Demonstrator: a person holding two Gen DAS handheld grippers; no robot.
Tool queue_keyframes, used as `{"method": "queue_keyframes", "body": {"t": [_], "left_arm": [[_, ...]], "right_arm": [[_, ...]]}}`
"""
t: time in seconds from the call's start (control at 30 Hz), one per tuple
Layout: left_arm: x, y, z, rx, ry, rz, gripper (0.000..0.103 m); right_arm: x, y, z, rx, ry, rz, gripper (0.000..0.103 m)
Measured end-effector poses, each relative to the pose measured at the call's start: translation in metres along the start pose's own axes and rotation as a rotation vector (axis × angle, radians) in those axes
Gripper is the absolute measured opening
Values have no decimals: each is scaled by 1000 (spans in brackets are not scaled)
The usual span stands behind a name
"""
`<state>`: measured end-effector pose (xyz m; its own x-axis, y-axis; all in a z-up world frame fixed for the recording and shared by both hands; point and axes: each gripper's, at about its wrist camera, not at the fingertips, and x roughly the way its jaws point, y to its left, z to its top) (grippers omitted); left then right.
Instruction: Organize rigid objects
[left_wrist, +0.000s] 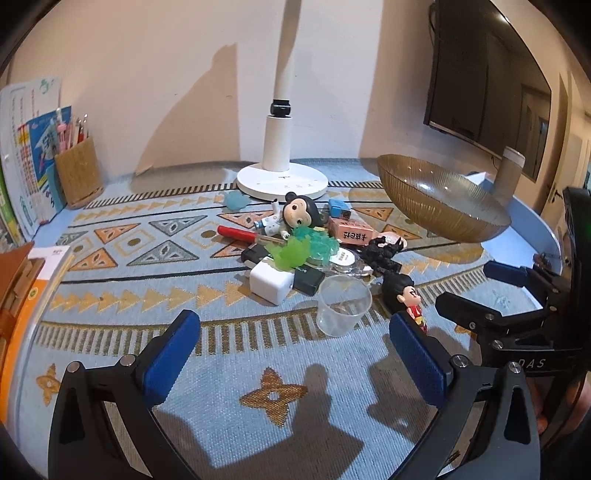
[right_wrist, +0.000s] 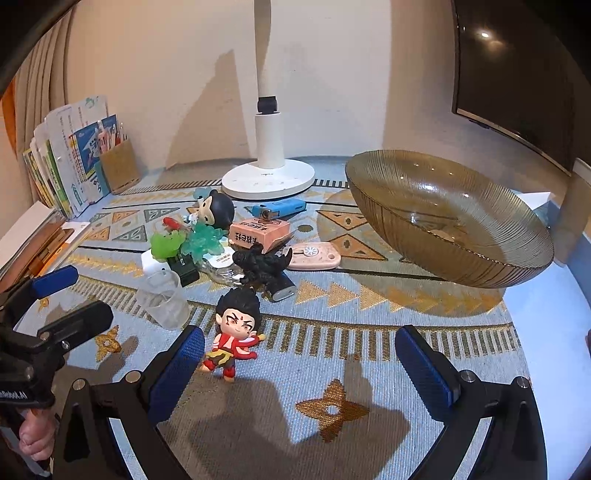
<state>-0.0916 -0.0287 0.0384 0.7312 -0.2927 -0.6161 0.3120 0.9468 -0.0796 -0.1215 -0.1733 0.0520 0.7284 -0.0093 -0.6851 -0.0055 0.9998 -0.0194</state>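
Note:
A pile of small objects lies mid-table: a black-haired doll (left_wrist: 295, 218), green jelly toys (left_wrist: 303, 247), a pink box (right_wrist: 258, 230), a blue lighter (right_wrist: 279, 208), a black dragon figure (right_wrist: 262, 264) and a white charger cube (left_wrist: 269, 282). A clear plastic cup (left_wrist: 343, 304) and a red-clothed figurine (right_wrist: 236, 339) stand in front of the pile. An amber glass bowl (right_wrist: 443, 266) sits to the right. My left gripper (left_wrist: 295, 350) is open, just short of the cup. My right gripper (right_wrist: 301, 365) is open too, with the figurine beside its left finger (right_wrist: 177, 373).
A white lamp base (left_wrist: 282, 181) stands behind the pile. A woven pen holder (left_wrist: 77, 173) and upright books are at the far left, and a cardboard tube (left_wrist: 511, 173) and a dark monitor at the right. A patterned mat covers the table.

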Motion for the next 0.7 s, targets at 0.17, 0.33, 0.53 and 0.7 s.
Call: {"method": "queue_keyframes", "body": {"t": [0.17, 0.33, 0.53, 0.7], "left_arm": [[1, -1, 0, 9, 3, 8, 102], [1, 4, 0, -13, 9, 0, 102], [2, 3, 0, -11, 12, -4, 102], [2, 2, 0, -5, 13, -4, 102]], "right_arm": [[-1, 4, -2, -15, 4, -2, 103], [0, 7, -2, -29, 9, -11, 103], [2, 9, -1, -36, 14, -21, 103], [4, 9, -1, -38, 16, -22, 103]]}}
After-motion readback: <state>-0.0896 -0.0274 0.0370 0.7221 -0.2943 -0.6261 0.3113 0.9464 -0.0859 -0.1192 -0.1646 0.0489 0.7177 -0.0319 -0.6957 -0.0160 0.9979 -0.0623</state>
